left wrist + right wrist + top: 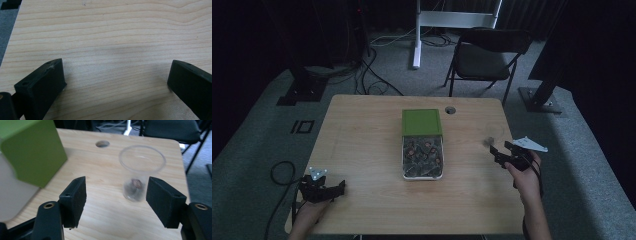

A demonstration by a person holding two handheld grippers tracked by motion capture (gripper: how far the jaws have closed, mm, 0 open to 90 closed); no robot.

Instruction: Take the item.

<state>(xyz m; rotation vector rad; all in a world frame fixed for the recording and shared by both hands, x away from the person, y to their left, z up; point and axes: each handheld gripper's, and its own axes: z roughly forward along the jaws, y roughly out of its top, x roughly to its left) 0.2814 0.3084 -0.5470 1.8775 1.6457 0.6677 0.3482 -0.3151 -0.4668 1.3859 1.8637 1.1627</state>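
Between your right gripper's (pixel 116 195) spread jaws stands a clear plastic cup (pixel 140 172), upright on the bench (pixel 100 170), ungripped, something small and brownish at its bottom. Beside it, the green-lidded bin (pixel 422 144) holds dark parts. Your left gripper (pixel 115 82) gapes over bare wood.

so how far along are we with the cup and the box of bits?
Done: clear plastic cup already holds one small brown piece. In hand: right claw is open, lined up on the cup, not yet closed. Left claw is open over bare wooden table. Left: white box with the green lid looks full of pieces.
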